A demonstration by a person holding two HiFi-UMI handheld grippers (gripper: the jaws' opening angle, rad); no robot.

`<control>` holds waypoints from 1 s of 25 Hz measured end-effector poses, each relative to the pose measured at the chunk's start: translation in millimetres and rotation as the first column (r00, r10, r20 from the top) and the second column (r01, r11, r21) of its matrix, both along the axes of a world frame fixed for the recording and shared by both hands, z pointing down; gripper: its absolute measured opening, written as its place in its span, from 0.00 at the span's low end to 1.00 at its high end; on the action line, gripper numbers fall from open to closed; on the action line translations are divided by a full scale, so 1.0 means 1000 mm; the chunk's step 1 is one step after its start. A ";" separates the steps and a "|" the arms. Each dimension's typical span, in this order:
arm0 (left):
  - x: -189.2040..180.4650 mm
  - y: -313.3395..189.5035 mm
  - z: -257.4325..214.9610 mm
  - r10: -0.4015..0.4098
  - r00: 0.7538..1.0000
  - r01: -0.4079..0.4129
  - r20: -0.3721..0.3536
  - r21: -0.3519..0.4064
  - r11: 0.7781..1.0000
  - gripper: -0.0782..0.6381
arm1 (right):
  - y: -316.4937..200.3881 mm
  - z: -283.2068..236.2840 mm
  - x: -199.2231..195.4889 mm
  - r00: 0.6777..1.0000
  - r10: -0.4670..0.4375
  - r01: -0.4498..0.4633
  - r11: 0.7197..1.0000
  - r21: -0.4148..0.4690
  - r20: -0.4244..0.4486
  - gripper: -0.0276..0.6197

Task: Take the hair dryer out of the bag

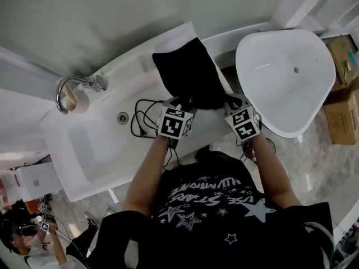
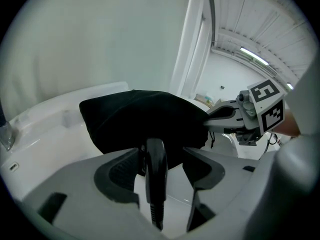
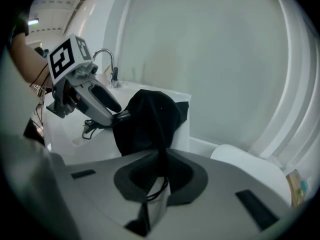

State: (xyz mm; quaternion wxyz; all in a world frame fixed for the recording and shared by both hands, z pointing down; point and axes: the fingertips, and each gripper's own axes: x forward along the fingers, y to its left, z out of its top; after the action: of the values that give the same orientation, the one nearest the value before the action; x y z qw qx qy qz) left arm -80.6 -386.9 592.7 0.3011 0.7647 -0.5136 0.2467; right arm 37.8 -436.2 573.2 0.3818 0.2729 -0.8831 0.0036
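A black cloth bag [image 1: 188, 74] lies on the white counter [image 1: 143, 66] beside the sink. The hair dryer's glossy black handle [image 2: 156, 176] sticks out of the bag's [image 2: 140, 116] near end. My left gripper [image 2: 160, 153] stands open with that handle between its jaws and a gap showing on the right side. My right gripper [image 3: 161, 156] is shut on a fold of the bag's [image 3: 147, 119] edge at the near right corner. In the head view both grippers, left [image 1: 180, 106] and right [image 1: 231, 102], meet the bag's near edge. The dryer's black cable [image 1: 141, 119] lies coiled on the counter to the left.
A sink basin [image 1: 95, 144] with a chrome faucet [image 1: 70, 88] lies to the left. A large white tub [image 1: 286, 77] stands at the right, cardboard boxes [image 1: 342, 100] beyond it. Another person [image 1: 22, 237] crouches at the lower left.
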 end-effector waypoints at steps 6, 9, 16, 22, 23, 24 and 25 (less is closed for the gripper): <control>0.001 -0.012 0.008 -0.018 1.000 0.019 0.016 -0.015 1.000 0.51 | -0.001 0.002 -0.004 0.998 -0.008 0.011 0.999 -0.046 0.069 0.07; -0.002 -0.017 0.011 -0.045 0.999 0.045 0.022 -0.026 0.999 0.51 | -0.002 0.000 -0.006 0.996 -0.018 0.023 0.998 -0.054 0.093 0.07; 0.002 -0.036 0.012 -0.095 0.995 0.095 -0.002 -0.026 0.995 0.47 | -0.006 -0.001 -0.006 0.992 -0.054 0.061 0.996 -0.065 0.115 0.07; -0.002 -0.044 0.021 -0.121 0.992 0.123 0.031 -0.067 0.990 0.41 | -0.008 0.000 -0.009 0.989 -0.078 0.088 0.993 -0.074 0.128 0.07; -0.002 -0.045 0.023 -0.124 0.992 0.126 0.036 -0.074 0.989 0.41 | -0.008 0.000 -0.009 0.988 -0.080 0.090 0.993 -0.075 0.130 0.07; -0.002 -0.045 0.025 -0.127 0.991 0.130 0.041 -0.082 0.988 0.41 | -0.008 0.001 -0.010 0.988 -0.082 0.093 0.993 -0.076 0.133 0.07; -0.002 -0.045 0.028 -0.131 0.990 0.135 0.048 -0.093 0.986 0.41 | -0.009 0.001 -0.010 0.987 -0.084 0.095 0.992 -0.077 0.135 0.07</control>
State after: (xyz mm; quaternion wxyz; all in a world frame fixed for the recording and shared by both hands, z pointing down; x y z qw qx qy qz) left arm -82.9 -431.9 620.7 0.3425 0.7080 -0.5572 0.2663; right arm 27.6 -444.9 574.3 0.3337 0.2159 -0.9167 0.0410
